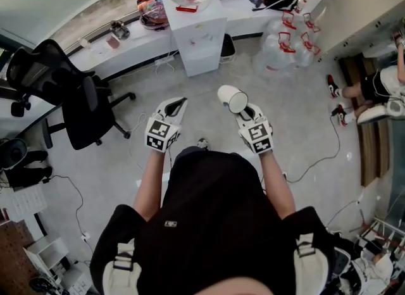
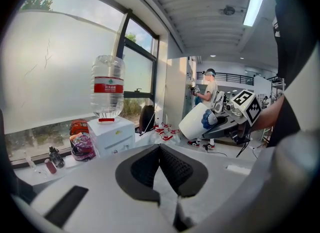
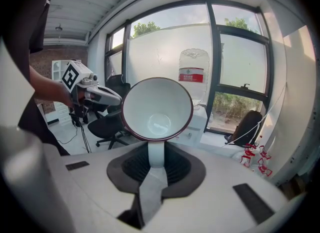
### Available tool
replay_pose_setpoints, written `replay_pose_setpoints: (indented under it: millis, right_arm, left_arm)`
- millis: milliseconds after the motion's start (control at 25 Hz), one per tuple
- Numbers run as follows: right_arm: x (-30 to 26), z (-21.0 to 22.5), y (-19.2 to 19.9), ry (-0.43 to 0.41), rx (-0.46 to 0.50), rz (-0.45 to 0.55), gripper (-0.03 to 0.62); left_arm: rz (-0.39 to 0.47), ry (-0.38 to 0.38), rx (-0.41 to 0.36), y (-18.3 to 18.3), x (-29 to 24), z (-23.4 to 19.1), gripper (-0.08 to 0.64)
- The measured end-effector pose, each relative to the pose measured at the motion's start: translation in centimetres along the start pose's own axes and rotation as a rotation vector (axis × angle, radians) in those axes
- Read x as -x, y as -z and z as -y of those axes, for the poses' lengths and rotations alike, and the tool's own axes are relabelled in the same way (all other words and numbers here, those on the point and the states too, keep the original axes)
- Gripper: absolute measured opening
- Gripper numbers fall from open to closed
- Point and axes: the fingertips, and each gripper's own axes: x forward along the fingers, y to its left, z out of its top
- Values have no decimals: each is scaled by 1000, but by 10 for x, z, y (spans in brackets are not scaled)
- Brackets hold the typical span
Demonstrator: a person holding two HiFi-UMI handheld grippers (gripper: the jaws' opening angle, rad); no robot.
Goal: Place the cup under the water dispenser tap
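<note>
Cup (image 3: 156, 109), glossy white with a dark red rim, is clamped by its handle in the right gripper (image 3: 156, 159), well short of the boxy water dispenser (image 1: 201, 34). Left gripper (image 2: 160, 152) is closed, empty; only its view shows the cup's blue print (image 2: 207, 119).

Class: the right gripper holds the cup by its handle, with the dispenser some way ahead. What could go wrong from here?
1. The right gripper grips the cup only by its thin handle, so the cup may swing or slip.
2. The cup's mouth faces sideways; unless it is turned upright at the water dispenser, water would likely miss it.
</note>
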Motion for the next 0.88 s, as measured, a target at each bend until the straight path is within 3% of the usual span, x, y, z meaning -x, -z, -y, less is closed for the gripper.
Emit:
replay_pose_setpoints:
  millis: [880]
  right_arm:
    - [-43, -11, -10, 11, -12, -54, 41]
  left_arm:
    - [3, 29, 32, 9, -6, -49, 0]
